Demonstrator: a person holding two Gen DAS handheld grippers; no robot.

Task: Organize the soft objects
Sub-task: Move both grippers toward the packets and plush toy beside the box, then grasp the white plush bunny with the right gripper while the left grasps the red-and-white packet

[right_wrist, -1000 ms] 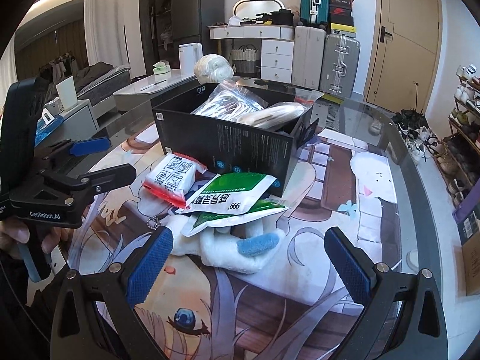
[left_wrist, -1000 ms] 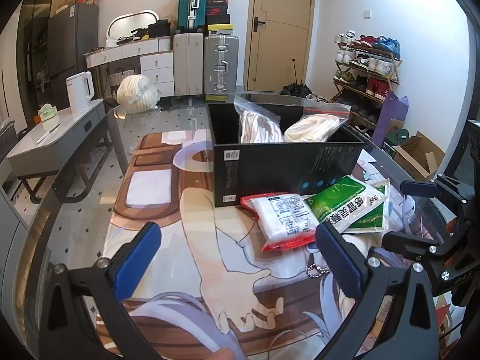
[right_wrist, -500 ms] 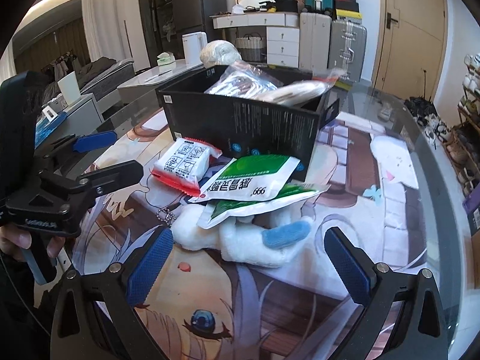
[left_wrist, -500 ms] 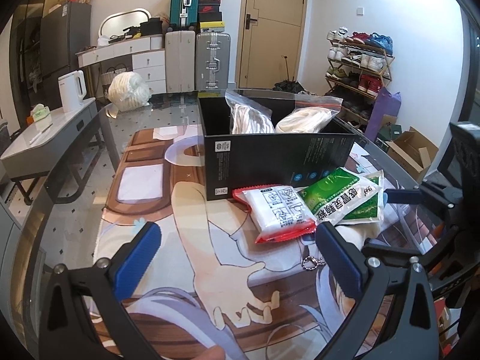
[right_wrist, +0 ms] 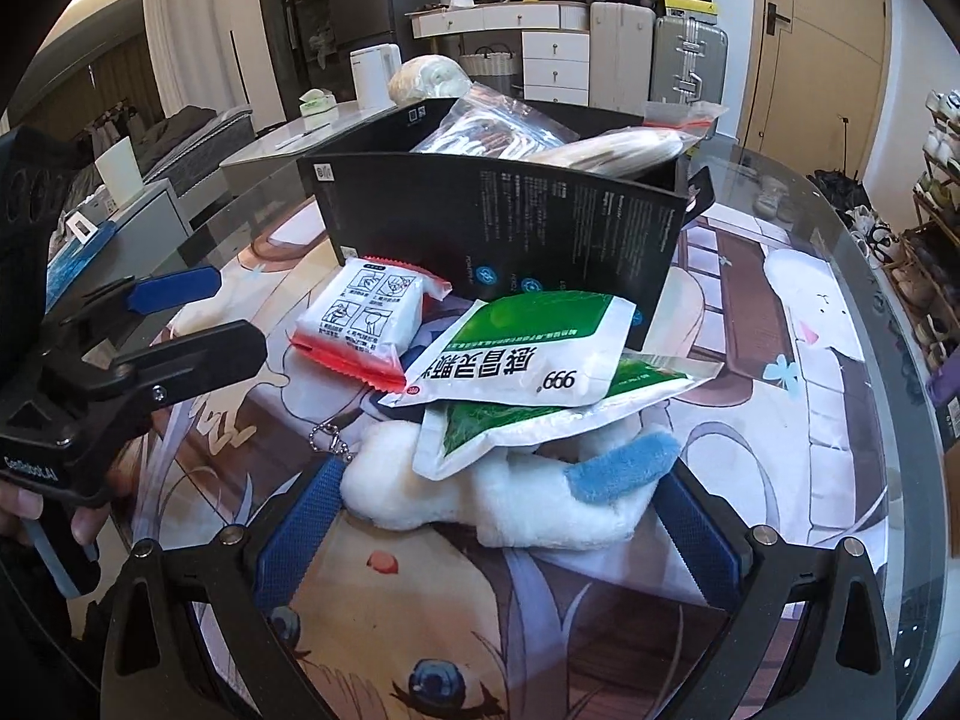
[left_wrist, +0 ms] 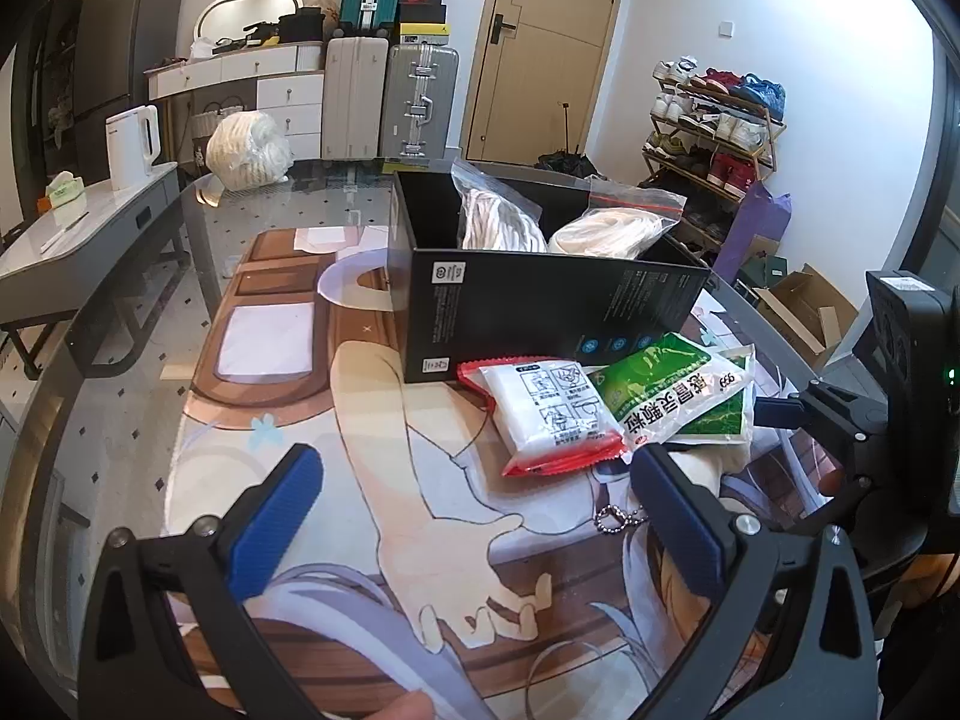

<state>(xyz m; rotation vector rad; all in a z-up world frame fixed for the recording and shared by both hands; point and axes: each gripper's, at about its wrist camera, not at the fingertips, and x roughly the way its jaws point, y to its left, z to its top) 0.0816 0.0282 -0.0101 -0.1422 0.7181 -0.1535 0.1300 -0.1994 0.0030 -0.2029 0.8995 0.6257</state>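
Right tongs (right_wrist: 498, 516) stand wide, empty, one pad either side of the plush (right_wrist: 510, 498), which lies nearest on the worktop (right_wrist: 840, 420). Neither pad appears to touch it yet. Left tongs (left_wrist: 474, 516) are also wide and empty, held over bare mat beside the pile.

Step in hand, as judged: taking the plush for the box (right_wrist: 510, 228). To do it well, lower the right tongs until the pads bracket the thick white body, then close firmly, since plush yields and a light pinch may slip. Two green sachets (right_wrist: 528, 348) rest on top of it (they are likely to slide off when it lifts), so a slow, level lift is advised, or the sachets cleared first. A ball chain (right_wrist: 330, 438) trails at its left end and could snag.

The plush lies with its long axis across the right view, left to right, blue tab toward the right; the tongs span that length, not the narrower width.

Behind it, the red-edged packet (right_wrist: 366, 312) leans at the foot of the box. The box stands open, already holding two clear bags (right_wrist: 540, 132).
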